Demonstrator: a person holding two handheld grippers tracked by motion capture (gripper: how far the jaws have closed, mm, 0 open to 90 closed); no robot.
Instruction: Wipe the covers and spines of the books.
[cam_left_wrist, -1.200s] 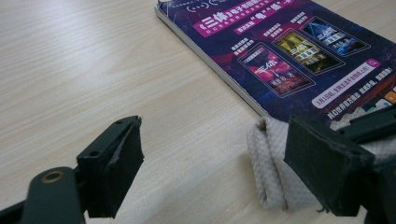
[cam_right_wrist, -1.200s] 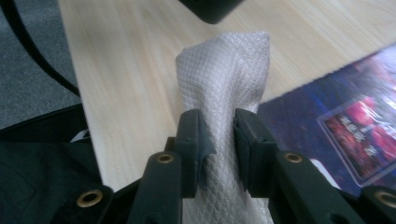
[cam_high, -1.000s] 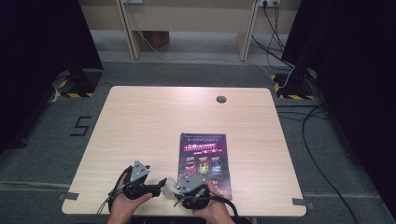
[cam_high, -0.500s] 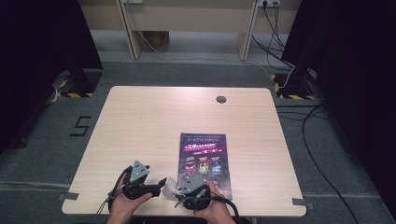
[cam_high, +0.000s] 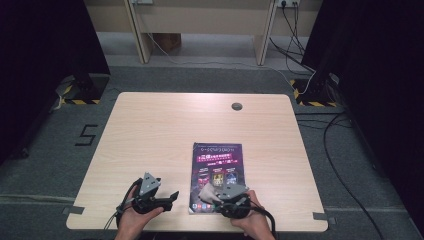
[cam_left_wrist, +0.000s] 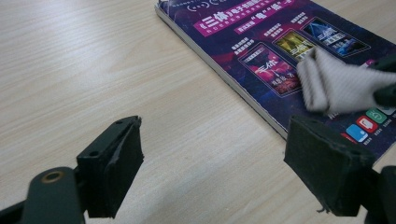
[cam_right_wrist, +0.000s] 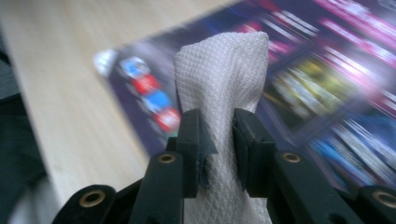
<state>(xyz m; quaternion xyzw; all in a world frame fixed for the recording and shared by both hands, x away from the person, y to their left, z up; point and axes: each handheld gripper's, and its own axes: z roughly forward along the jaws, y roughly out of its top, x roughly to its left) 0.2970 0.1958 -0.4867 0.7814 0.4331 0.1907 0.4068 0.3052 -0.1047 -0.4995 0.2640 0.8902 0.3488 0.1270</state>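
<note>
A purple magazine (cam_high: 217, 162) lies flat on the wooden table (cam_high: 165, 130), right of the middle and near the front edge. My right gripper (cam_high: 214, 196) is over its near end, shut on a folded white cloth (cam_high: 206, 192) that rests on the cover. In the right gripper view the jaws (cam_right_wrist: 219, 135) pinch the cloth (cam_right_wrist: 224, 70) above the blurred magazine (cam_right_wrist: 317, 84). My left gripper (cam_high: 171, 199) rests on the table just left of the magazine, open and holding nothing. The left gripper view has its jaws (cam_left_wrist: 215, 158) wide apart, with the magazine (cam_left_wrist: 261, 42) and cloth (cam_left_wrist: 336, 86) beyond.
A round cable hole (cam_high: 236, 106) sits near the table's far edge. Bare wood stretches left and behind the magazine. Cables (cam_high: 340, 150) run over the grey floor to the right, and a taped figure (cam_high: 86, 135) marks the floor at the left.
My right gripper has slid to the right with the cloth, further onto the magazine's near end. The left gripper has stayed where it was.
</note>
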